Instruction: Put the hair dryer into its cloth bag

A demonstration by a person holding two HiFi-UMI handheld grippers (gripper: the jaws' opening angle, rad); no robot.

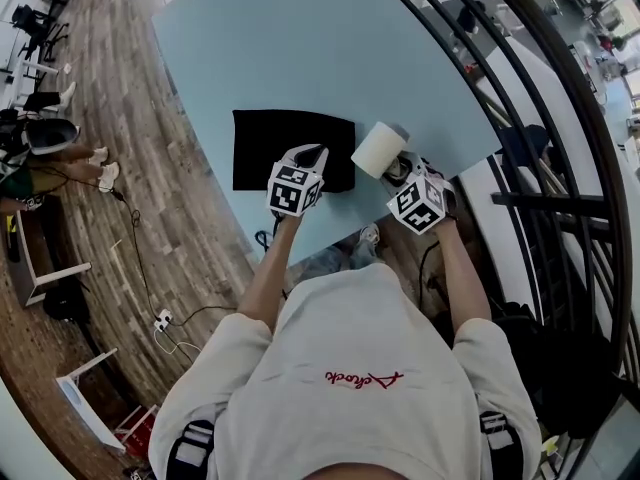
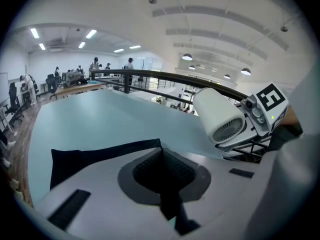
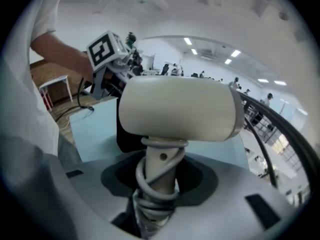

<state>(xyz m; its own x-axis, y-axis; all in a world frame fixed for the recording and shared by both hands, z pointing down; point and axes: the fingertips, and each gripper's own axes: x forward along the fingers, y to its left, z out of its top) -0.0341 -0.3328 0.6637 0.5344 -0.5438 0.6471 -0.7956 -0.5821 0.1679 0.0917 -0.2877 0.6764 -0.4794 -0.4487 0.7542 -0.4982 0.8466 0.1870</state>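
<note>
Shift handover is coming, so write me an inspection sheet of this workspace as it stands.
surface: light blue table, carrying only the cloth bag.
job's things: black cloth bag lying on the table; white hair dryer held up to the right of the bag.
clutter: nothing seen.
grippers: left gripper shut on the bag's near edge; right gripper shut on the dryer's handle.
cables: dryer cord coiled around the handle; floor cable running to a power strip.
surroundings: wooden floor, black railing, seated person at the left.
</note>
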